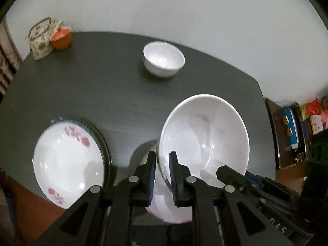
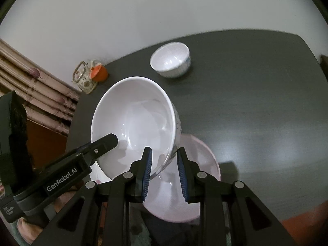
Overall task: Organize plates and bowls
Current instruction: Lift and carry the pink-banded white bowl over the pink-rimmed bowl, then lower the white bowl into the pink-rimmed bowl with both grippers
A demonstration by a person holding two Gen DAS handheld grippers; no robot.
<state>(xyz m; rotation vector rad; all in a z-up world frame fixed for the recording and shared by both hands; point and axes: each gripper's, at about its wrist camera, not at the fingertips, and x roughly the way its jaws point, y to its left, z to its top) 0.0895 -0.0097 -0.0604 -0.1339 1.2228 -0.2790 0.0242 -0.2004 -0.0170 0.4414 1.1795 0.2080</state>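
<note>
A large white bowl point(image 1: 205, 139) hangs tilted above the dark table point(image 1: 102, 94), carried by both grippers. My left gripper point(image 1: 163, 161) is shut on its near left rim, one pad inside and one outside. My right gripper point(image 2: 164, 157) is shut on the opposite rim of the same bowl point(image 2: 135, 123). Each wrist view shows a finger of the other gripper reaching in over the rim. Right under the bowl sits a pale dish point(image 2: 184, 184), partly hidden by it. A small white bowl point(image 1: 164, 59) stands farther back on the table.
A flower-patterned plate point(image 1: 67, 164) lies on a stack near the table's front left edge. A patterned teapot point(image 1: 40, 39) and an orange lidded cup point(image 1: 61, 38) occupy the far left corner. Beyond the right table edge is a low shelf with colourful boxes point(image 1: 295, 123). Curtains point(image 2: 41, 94) hang at the left.
</note>
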